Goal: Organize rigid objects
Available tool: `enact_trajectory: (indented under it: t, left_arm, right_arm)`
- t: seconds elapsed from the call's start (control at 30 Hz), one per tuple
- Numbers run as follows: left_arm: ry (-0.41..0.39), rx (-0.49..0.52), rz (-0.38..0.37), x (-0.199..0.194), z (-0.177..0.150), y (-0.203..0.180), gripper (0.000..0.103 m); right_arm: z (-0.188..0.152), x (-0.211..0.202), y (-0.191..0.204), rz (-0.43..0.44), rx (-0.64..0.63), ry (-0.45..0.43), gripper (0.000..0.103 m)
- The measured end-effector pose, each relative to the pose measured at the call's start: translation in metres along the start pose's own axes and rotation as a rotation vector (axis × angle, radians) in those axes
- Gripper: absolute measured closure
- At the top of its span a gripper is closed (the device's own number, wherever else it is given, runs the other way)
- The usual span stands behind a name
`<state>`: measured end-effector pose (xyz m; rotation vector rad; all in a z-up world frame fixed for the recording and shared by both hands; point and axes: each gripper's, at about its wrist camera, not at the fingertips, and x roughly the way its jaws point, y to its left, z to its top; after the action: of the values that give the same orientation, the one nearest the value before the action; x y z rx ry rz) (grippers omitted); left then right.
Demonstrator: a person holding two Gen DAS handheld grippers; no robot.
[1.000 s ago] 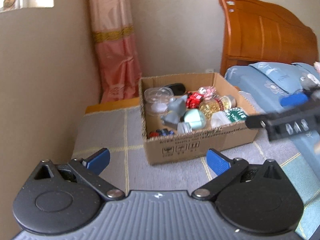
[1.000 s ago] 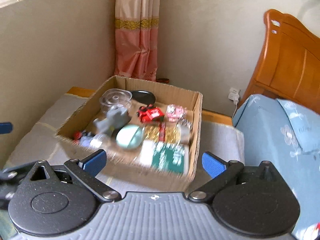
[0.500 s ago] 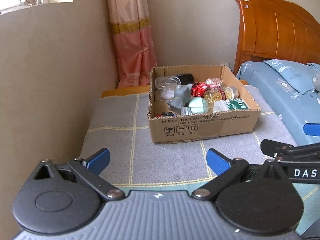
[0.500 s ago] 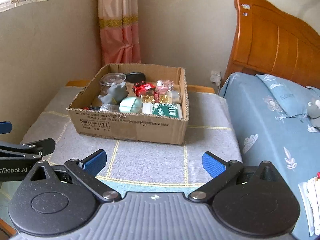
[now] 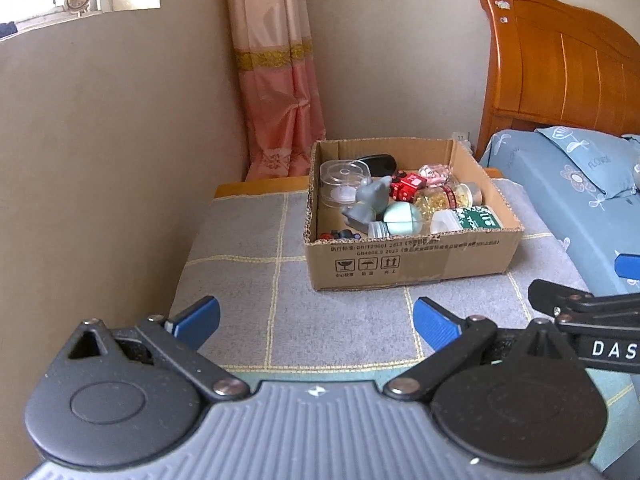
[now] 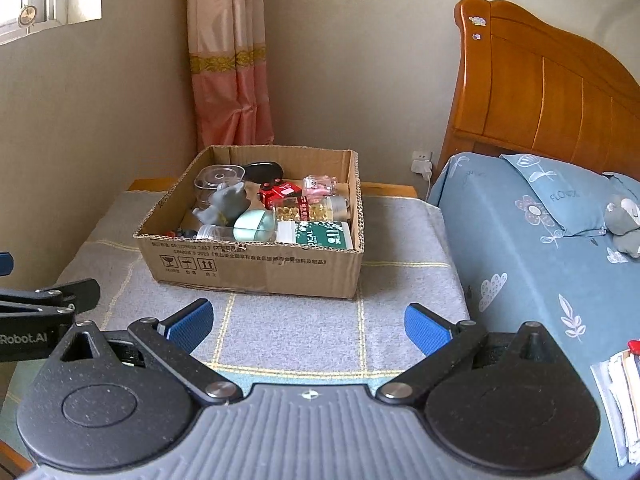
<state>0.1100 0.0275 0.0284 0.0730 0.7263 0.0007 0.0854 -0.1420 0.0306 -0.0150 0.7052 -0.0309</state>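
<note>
Both claws have drawn back from the box (image 5: 408, 258) since a second ago, so more of the bench (image 5: 248, 280) shows. Left claw (image 5: 316, 322) and right claw (image 6: 308, 326) both gape wide, blue ribbed pads bare, gripping nothing. On the grey woven cloth with yellow grid lines sits the corrugated cardboard box, open-topped and well ahead of both claws. Inside lie a clear round tub (image 5: 343, 182), a grey figurine (image 5: 370, 202), a red toy car (image 5: 407, 187), a mint egg-shaped case (image 5: 402, 219), a bottle of gold capsules (image 5: 442, 197), a green-labelled bottle (image 5: 472, 218) and a black oval lid (image 5: 378, 163). A pink curtain (image 6: 228, 60) hangs behind; a blue-sheeted bed (image 6: 540, 240) with a glossy wooden headboard (image 6: 540, 80) flanks the bench on the right.
</note>
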Motion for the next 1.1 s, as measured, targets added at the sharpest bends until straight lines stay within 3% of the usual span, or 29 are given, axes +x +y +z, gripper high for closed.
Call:
enact_trajectory:
  t: [1.1]
  left_arm:
    - [0.004, 0.003, 0.006, -0.0044, -0.0001, -0.0044, 0.001]
  right_arm:
    - [0.0005, 0.0002, 0.0001, -0.007, -0.004, 0.001, 0.0]
